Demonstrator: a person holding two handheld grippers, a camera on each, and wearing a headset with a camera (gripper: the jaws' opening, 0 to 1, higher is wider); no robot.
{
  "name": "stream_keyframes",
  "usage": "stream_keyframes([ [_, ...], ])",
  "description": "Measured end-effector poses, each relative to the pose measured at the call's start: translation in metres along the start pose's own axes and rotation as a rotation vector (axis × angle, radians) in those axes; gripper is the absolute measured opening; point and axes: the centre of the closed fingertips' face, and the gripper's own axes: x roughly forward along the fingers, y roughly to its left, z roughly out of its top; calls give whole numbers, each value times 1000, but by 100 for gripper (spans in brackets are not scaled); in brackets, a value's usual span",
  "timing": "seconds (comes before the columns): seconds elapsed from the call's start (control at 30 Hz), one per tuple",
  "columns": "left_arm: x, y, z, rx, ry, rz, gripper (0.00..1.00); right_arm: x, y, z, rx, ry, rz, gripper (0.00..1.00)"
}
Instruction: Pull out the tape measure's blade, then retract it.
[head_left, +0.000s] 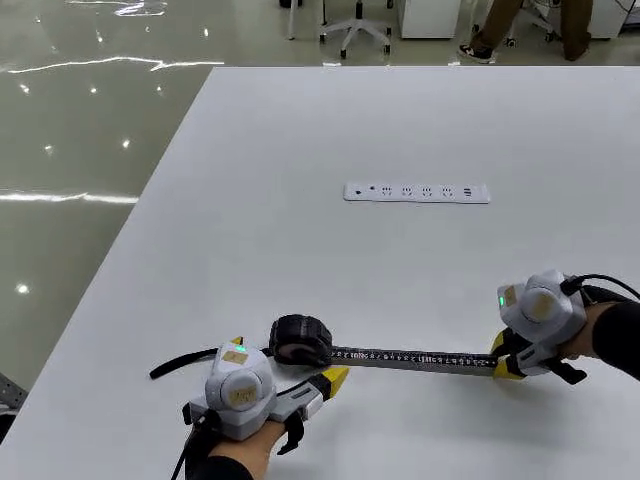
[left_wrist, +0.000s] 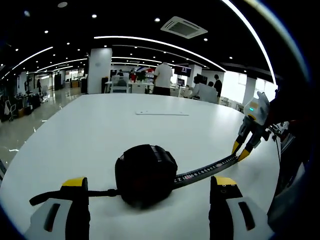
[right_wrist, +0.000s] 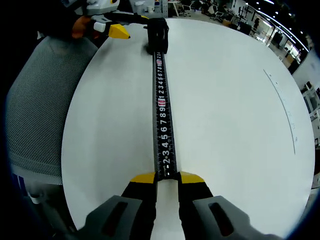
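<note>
The black tape measure case (head_left: 300, 340) lies on the white table near its front edge, with a black strap (head_left: 185, 362) trailing to the left. My left gripper (head_left: 285, 360) is open, its yellow-tipped jaws standing either side of the case (left_wrist: 146, 175) without touching it. The blade (head_left: 420, 358) is pulled out flat to the right across the table. My right gripper (head_left: 505, 365) is shut on the blade's end (right_wrist: 166, 172). The numbered blade (right_wrist: 161, 100) runs straight from it back to the case (right_wrist: 157, 32).
A white power strip (head_left: 417, 192) lies flat further back on the table (head_left: 300, 180). The table's left edge drops to a shiny floor (head_left: 70, 150). An office chair (head_left: 356, 25) and a person's legs stand beyond the far edge.
</note>
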Motion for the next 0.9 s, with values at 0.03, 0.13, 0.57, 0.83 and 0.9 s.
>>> stream_keyframes([
  [0.03,1,0,1,-6,-1,3,96,0,0,0,-4,11,-1,11],
  [0.13,8,1,7,-10,-9,8,94,1,0,0,-13,43,-12,11],
  [0.57,38,2,1,-32,60,46,81,3,-3,-1,70,114,-23,11],
  [0.83,43,6,-4,-104,146,74,63,3,-4,0,77,145,-14,11],
  [0.9,43,6,-4,-100,155,78,62,3,-4,0,83,140,-16,11],
])
